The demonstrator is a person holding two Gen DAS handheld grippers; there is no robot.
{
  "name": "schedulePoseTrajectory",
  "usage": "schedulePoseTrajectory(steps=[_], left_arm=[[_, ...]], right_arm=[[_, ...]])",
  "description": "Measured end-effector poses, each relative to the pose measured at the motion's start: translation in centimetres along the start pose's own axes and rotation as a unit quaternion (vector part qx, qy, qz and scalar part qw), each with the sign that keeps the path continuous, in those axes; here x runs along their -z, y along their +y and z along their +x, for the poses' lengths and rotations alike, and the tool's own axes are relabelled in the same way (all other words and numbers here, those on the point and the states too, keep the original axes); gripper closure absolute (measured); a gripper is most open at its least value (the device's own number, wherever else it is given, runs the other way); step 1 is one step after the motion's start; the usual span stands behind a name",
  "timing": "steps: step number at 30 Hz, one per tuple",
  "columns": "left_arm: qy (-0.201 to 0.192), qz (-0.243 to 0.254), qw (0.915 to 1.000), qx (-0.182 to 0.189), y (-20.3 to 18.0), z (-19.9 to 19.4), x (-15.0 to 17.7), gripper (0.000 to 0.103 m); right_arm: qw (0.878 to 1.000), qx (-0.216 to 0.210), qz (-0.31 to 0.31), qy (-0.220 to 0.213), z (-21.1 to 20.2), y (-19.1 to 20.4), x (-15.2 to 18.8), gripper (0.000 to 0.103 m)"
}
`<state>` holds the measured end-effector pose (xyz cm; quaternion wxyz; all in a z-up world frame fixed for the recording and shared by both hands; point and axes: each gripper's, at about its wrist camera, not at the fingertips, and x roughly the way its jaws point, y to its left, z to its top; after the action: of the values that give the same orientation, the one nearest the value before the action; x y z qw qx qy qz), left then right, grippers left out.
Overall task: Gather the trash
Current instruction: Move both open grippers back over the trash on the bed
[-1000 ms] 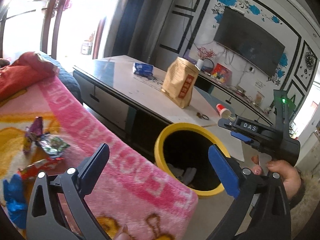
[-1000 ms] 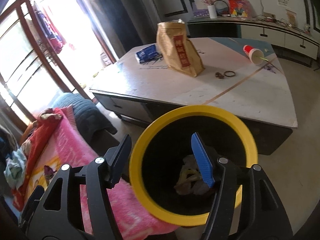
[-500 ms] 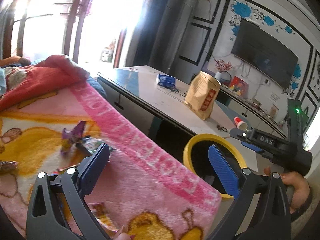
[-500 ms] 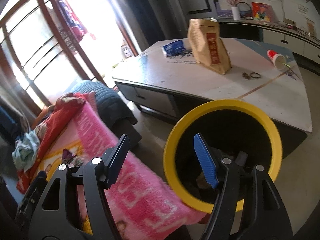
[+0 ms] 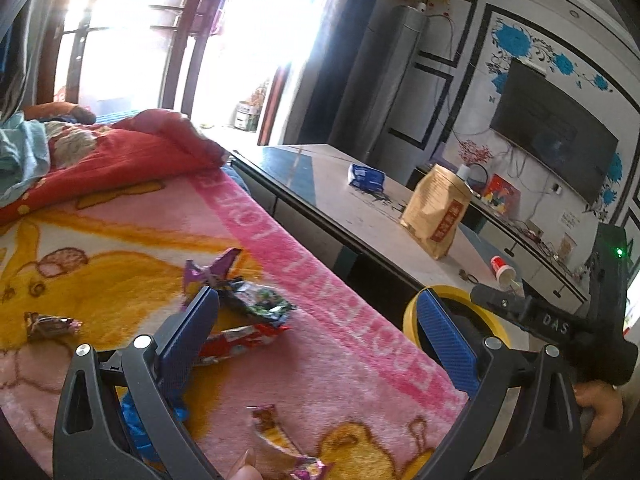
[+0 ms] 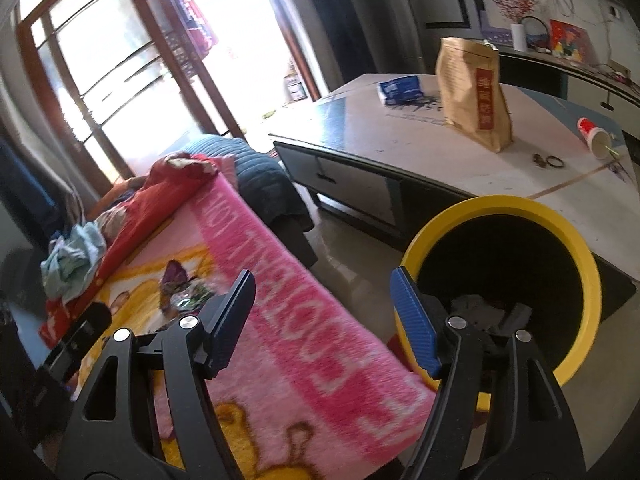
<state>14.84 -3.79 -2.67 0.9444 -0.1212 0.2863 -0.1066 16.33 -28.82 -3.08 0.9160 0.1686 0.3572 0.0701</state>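
Several snack wrappers lie on a pink blanket (image 5: 328,364): a purple one (image 5: 212,270), a dark green one (image 5: 260,300), a red one (image 5: 236,340), a brown one (image 5: 50,324) at the left and a torn one (image 5: 280,440) near the bottom. My left gripper (image 5: 316,336) is open and empty just above the red wrapper. A yellow-rimmed black trash bin (image 6: 504,280) with trash inside stands by the blanket's end. My right gripper (image 6: 324,316) is open and empty between the blanket and the bin; it shows in the left wrist view (image 5: 560,324).
A low table (image 6: 400,148) stands behind the bin, bearing a brown paper bag (image 6: 474,92), a blue packet (image 6: 400,88) and a red paper cup (image 6: 596,136). Red bedding (image 5: 112,156) and clothes are piled at the blanket's far end. A TV hangs on the wall (image 5: 552,132).
Both grippers have swung left, away from the bin and toward the blanket. The left gripper now hangs over the wrappers. Both stayed open.
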Motion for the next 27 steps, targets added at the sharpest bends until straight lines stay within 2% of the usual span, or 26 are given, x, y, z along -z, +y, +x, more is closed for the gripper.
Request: schedulePoseTrajectory(steps=[17, 27], left_arm=[[-0.014, -0.039, 0.9973, -0.060, 5.8, -2.6, 0.3, 0.007], [-0.011, -0.055, 0.9942, -0.091, 9.1, -3.9, 0.9, 0.007]], right_arm=[[0.995, -0.062, -0.058, 0.044, 2.2, 6.6, 2.3, 0.041], [0.992, -0.076, -0.075, 0.072, 4.5, 9.5, 3.2, 0.041]])
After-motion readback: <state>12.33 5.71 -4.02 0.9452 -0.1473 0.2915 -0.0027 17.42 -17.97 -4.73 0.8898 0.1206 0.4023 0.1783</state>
